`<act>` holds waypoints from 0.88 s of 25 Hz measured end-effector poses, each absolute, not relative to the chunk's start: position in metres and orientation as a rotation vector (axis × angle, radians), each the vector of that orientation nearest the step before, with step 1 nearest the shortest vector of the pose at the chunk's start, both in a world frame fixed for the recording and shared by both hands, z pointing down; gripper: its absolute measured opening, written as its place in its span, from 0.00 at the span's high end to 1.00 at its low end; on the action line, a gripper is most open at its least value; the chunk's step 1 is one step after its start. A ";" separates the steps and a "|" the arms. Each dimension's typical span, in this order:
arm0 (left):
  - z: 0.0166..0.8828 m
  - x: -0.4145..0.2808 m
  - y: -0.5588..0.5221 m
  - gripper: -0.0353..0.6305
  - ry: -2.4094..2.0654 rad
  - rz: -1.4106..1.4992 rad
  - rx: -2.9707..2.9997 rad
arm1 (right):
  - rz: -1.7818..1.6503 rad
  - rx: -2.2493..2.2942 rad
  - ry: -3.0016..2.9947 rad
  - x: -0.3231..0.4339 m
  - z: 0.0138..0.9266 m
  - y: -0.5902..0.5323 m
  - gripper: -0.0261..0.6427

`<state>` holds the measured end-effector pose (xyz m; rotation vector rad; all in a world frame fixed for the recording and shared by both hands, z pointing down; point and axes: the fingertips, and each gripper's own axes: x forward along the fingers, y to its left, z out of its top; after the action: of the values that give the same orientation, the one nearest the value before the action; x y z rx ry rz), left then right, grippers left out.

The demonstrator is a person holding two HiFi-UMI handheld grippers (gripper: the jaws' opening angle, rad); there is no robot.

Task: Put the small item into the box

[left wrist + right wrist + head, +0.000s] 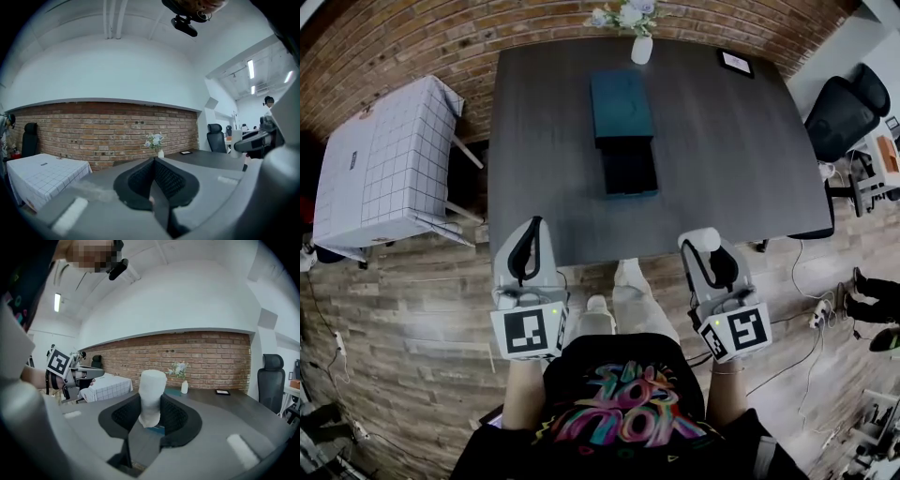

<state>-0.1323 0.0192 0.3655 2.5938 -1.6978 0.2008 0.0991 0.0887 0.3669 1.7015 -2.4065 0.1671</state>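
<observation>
The right hand-held gripper (151,405) is clamping a white cylinder (152,387). The left hand-held gripper (153,163) is sitting closed, empty.

Bright, even ceiling light; fisheye-warped, vignetted edges

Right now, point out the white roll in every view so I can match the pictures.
Head view: lower right, the white roll at the tip of the right gripper.
Left gripper view: far right edge, a small white shape, probably it.
Right gripper view: centre, upright, clamped between the jaws.
Shared landmark: the vase of flowers at the table's far end.
</observation>
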 end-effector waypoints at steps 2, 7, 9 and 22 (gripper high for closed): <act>0.366 -0.127 0.010 0.94 -1.706 0.199 2.602 | 0.171 1.689 -2.416 0.103 0.370 0.079 0.77; 0.366 -0.121 -0.022 0.94 -1.750 0.221 2.570 | 0.183 1.646 -2.443 0.110 0.377 0.043 0.77; 0.365 -0.116 -0.039 0.94 -1.769 0.236 2.562 | 0.190 1.631 -2.455 0.114 0.378 0.023 0.77; 0.331 -0.077 -0.141 0.94 -1.909 0.190 2.533 | 0.142 1.475 -2.549 0.144 0.367 -0.097 0.77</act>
<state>-0.0770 -0.1413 0.3308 2.5331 -1.9090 0.1901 0.1440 -0.0972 0.3672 1.4746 -2.5492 0.1419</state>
